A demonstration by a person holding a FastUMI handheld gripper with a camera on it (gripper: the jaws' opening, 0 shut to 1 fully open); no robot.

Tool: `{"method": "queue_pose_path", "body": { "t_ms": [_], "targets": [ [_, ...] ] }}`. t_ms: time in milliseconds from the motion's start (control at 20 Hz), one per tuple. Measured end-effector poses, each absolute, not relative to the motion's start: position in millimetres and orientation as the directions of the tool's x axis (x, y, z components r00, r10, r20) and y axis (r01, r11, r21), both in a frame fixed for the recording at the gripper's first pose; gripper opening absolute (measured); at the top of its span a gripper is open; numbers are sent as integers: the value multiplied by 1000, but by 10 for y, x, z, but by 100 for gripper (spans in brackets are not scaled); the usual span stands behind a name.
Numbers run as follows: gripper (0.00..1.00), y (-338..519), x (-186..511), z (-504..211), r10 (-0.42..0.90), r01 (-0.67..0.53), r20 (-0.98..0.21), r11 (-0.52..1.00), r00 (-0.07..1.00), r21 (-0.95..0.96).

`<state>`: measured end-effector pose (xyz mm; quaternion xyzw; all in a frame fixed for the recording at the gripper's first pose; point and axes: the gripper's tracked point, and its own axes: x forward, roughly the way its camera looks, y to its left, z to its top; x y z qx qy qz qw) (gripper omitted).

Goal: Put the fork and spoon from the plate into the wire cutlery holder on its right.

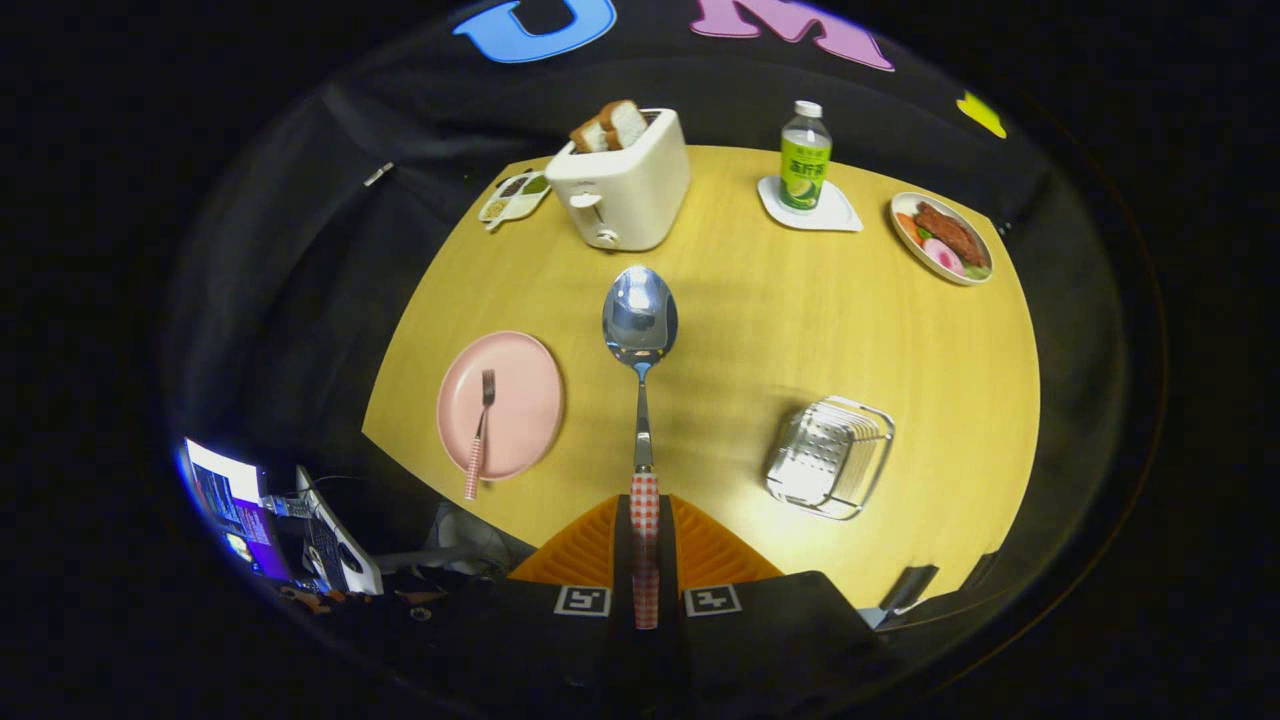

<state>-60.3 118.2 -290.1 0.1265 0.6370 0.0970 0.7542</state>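
Status from my end: roughly a quarter done, by my read. I've got the spoon (640,330) clamped in the gripper (645,545). Both orange fingers (585,550) press on its red-checked handle, bowl pointing up-frame, centre of the picture, held above the table (760,320). It's off the pink plate (510,400) but not yet in the wire cutlery holder (830,455).

The holder sits lower right of frame, to the right of the fingers, and looks empty as far as I can tell. The fork (478,435) lies on the plate at lower left, tines up-frame, handle overhanging the near rim.

Left to do: carry spoon right, drop it in the holder, go back for the fork, same again.

Count:
- spoon: 1 (in the gripper)
- fork: 1 (on plate)
- pink plate: 1
- wire holder: 1
- toaster (625,180): 1, top centre, two slices of bread (612,126) sticking out
- green-label bottle (804,155): 1, on a white coaster (812,212), upper right
- plate of food (942,238): 1, far upper right
- small divided dish (515,196): 1, left of the toaster
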Motion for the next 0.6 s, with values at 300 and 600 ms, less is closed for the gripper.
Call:
{"method": "queue_pose_path", "body": {
  "t_ms": [300, 600],
  "targets": [
    [12, 454, -1110, -2910, 240, -25, -968, 970, -76, 243],
    [12, 73, -1282, -3094, 155, -97, -914, 974, -374, 205]
  ]
}}
